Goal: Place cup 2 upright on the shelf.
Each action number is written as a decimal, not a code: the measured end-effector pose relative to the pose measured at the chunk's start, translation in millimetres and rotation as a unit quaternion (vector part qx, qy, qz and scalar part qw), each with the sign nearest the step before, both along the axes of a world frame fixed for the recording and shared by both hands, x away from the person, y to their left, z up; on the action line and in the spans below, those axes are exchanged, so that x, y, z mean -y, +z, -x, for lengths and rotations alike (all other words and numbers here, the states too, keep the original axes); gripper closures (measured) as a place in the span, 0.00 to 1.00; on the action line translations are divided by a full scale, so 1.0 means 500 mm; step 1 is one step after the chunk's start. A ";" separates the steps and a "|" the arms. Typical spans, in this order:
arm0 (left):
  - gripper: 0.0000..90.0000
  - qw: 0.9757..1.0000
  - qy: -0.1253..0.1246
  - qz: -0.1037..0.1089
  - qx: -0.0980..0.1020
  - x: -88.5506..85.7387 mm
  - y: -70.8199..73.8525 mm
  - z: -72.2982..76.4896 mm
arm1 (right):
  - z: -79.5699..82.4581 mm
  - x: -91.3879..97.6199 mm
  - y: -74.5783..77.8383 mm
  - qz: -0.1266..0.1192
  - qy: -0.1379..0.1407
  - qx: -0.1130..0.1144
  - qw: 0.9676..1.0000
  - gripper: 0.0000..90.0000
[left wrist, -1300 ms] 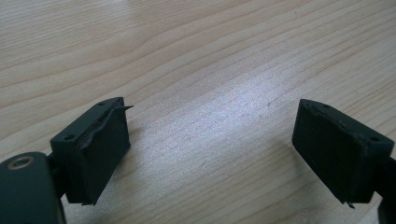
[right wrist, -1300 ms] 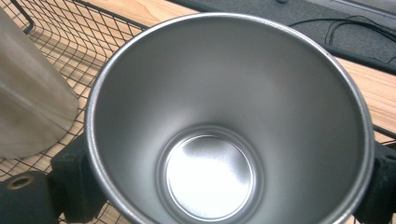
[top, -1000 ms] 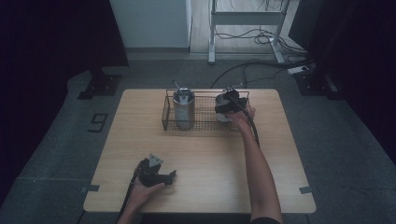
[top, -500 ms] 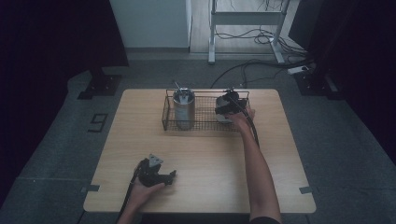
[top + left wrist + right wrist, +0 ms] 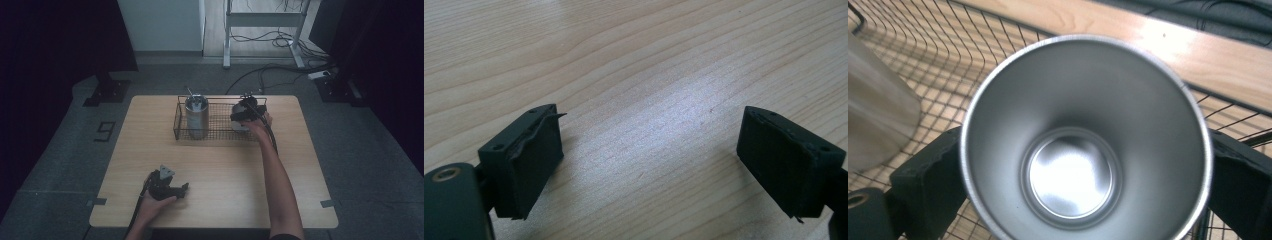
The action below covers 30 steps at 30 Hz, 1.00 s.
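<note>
My left claw (image 5: pixel 169 186) rests wide open and empty on the pale wooden desk (image 5: pixel 225 170), near edge. Far side: my right claw (image 5: pixel 243 114) grips an empty shiny steel cup (image 5: pixel 1083 140) inside the black wire basket (image 5: pixel 218 131), beside a taller steel canister (image 5: pixel 196 116)

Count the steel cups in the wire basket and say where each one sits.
2. One steel cup stands at the wire basket's left end, with something sticking out of it. The other cup is at the right end, between the right gripper's jaws. None seems hidden.
</note>
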<state>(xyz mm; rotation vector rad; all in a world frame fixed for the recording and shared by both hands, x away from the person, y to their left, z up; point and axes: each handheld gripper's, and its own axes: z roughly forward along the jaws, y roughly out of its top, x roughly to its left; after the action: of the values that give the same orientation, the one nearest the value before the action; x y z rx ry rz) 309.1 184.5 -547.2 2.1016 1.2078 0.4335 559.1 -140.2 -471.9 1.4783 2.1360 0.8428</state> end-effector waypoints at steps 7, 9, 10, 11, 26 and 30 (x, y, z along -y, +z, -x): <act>0.12 1.000 -0.001 0.001 0.000 0.000 0.000 0.000 | 0.021 0.017 0.025 -0.038 -0.008 0.036 0.999 0.05; 0.12 1.000 -0.001 0.001 0.000 0.000 0.000 0.000 | 0.028 0.023 0.028 -0.047 -0.011 0.042 0.998 0.06; 0.12 1.000 -0.001 0.001 0.000 0.000 0.000 0.000 | 0.032 0.025 0.030 -0.049 -0.012 0.045 0.998 0.06; 0.12 1.000 -0.001 0.001 0.000 0.000 0.000 0.000 | 0.036 0.028 0.032 -0.052 -0.012 0.045 0.998 0.06; 0.12 1.000 -0.001 -0.001 0.000 0.001 0.000 0.000 | 0.136 0.062 0.038 -0.075 0.010 0.083 0.994 0.09; 0.12 1.000 -0.001 -0.002 0.000 0.001 0.000 0.000 | 0.167 0.070 0.032 -0.079 0.015 0.090 0.993 0.11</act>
<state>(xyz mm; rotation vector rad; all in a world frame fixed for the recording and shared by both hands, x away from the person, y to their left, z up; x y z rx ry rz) 308.9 184.1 -547.3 2.1054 1.2061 0.4350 475.7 -175.5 -455.8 1.3893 2.0014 1.1345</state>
